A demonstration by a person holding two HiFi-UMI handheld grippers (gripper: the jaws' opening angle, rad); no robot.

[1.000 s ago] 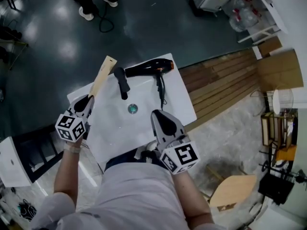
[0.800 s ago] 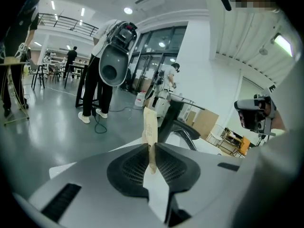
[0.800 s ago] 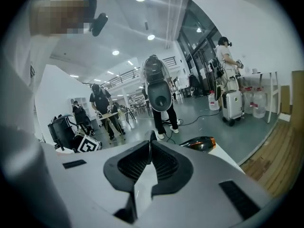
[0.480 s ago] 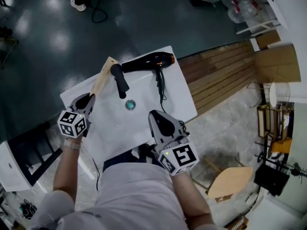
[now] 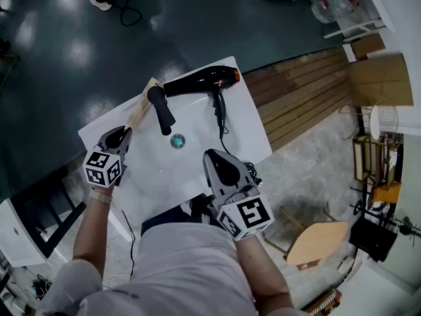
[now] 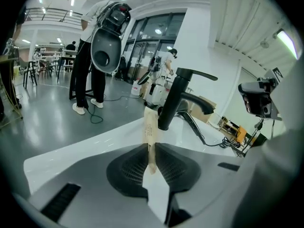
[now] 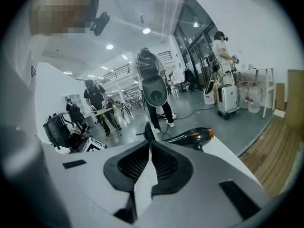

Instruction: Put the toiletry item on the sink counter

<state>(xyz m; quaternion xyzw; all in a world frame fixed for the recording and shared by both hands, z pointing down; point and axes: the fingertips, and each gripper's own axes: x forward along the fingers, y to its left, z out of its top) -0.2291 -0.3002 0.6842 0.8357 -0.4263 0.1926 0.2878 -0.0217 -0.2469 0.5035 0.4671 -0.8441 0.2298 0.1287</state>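
Lower than before, my left tongs [image 5: 122, 134] stay clamped on the thin tan packet [image 5: 139, 107], which points straight ahead toward the tap [image 5: 162, 110], maybe just above the counter [image 5: 243, 124]; my right tongs [image 5: 214, 158] are closed, empty.

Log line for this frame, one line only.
left gripper: shut on tan pack, beside faucet | right gripper: shut, empty | hair dryer: on back counter

Left gripper [image 5: 123, 133] has sunk with its beige packet [image 5: 139, 106]
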